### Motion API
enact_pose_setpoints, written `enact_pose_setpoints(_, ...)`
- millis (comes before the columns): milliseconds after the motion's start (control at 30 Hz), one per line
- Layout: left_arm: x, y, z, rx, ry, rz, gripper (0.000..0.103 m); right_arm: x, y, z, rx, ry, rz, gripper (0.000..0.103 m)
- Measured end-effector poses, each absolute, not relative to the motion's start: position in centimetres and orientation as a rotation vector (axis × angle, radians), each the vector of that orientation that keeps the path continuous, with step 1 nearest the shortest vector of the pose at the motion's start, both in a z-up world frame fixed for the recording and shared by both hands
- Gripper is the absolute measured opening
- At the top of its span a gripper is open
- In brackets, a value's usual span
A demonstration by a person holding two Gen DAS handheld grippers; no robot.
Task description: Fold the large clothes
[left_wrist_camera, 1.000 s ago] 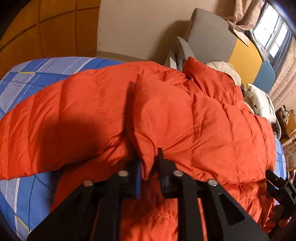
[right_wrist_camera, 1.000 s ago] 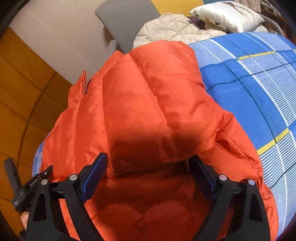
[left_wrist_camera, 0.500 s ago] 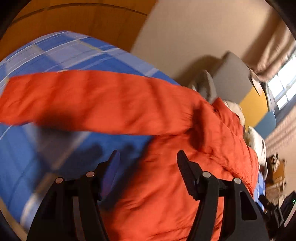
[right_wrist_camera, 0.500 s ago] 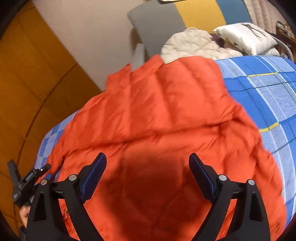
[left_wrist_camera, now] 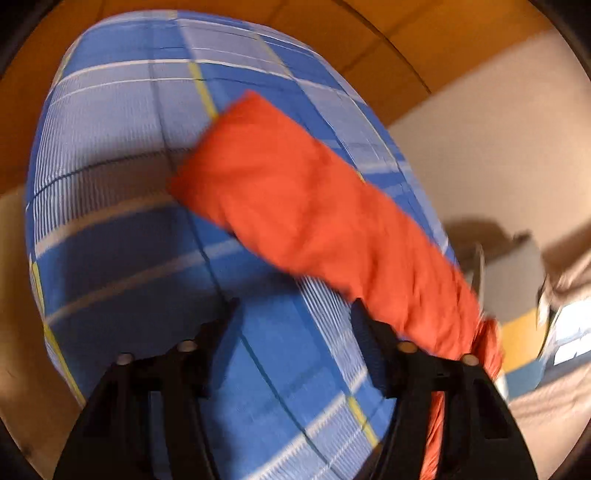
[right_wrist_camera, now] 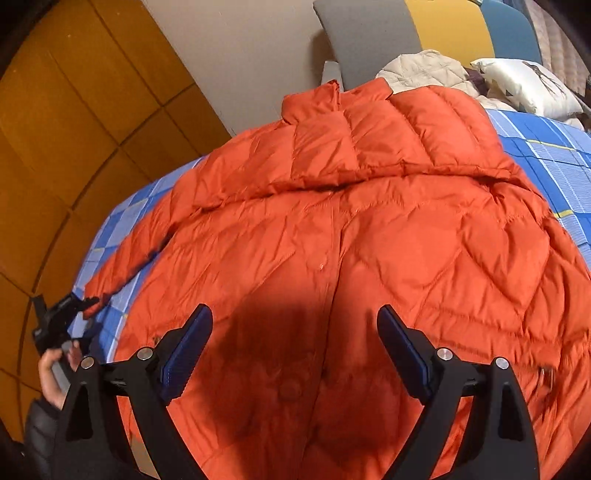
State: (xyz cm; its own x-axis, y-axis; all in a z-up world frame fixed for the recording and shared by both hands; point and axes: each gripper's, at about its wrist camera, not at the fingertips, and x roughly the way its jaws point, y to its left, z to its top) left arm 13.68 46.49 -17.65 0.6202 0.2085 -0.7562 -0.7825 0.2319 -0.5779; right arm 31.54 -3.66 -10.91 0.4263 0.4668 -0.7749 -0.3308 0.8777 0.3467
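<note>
An orange puffer jacket (right_wrist_camera: 369,229) lies front-up on the blue plaid bed (left_wrist_camera: 129,147), collar toward the headboard. One sleeve (left_wrist_camera: 295,206) stretches out flat across the sheet; the right wrist view shows the same sleeve (right_wrist_camera: 147,243) running left. My left gripper (left_wrist_camera: 295,310) hovers just short of that sleeve, its jaws closing with only bare sheet between them. That left gripper (right_wrist_camera: 70,306) also shows in a hand at the bed's left edge, by the cuff. My right gripper (right_wrist_camera: 295,314) hangs open above the jacket's lower front, holding nothing.
A grey, yellow and blue headboard cushion (right_wrist_camera: 406,29) stands at the far end. A beige quilted garment (right_wrist_camera: 424,70) and a white pillow (right_wrist_camera: 528,85) lie beyond the collar. Wood wall panels (right_wrist_camera: 74,110) run along the left. A hand (right_wrist_camera: 55,369) in a dark sleeve holds the left gripper.
My left gripper let go of the jacket fold, opened and swung left to the outstretched sleeve's end. My right gripper drew back, so the whole jacket shows.
</note>
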Motion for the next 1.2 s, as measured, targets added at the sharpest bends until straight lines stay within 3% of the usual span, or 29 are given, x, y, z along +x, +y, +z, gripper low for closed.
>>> enact_pose_setpoints(167,13.0,49.6,-18.5,-1.238,0.528,0.756,0.053,29.9,-3.6,-10.4,0.115,1.021,0.49,0.09)
enact_pose_setpoints(233,13.1,50.4,-18.7,-1.252,0.52,0.77,0.046,29.2,-3.7,-10.4,0.11,1.03,0.485,0.09)
enact_pose_setpoints(300,13.2,51.2,-19.1,-1.28,0.517,0.764,0.028,28.6,-3.7,-10.2,0.098,1.027,0.478,0.09)
enact_pose_setpoints(400,13.3,51.7,-19.1,-1.296,0.517,0.741,0.01,28.3,-3.6,-10.2,0.087,1.029,0.471,0.09)
enact_pose_setpoints(600,15.5,49.6,-13.6,-1.039,0.501,0.668,0.007,28.2,-3.1,-9.9,0.1,1.016,0.494,0.09)
enact_pose_setpoints(900,21.4,40.1,-3.8,-0.7,0.448,0.443,0.007,29.0,-3.5,-10.5,0.159,1.014,0.53,0.09)
enact_pose_setpoints(1200,30.0,26.2,-3.2,-0.392,0.557,0.174,0.007,31.3,-6.1,-11.1,0.254,1.003,0.502,0.09)
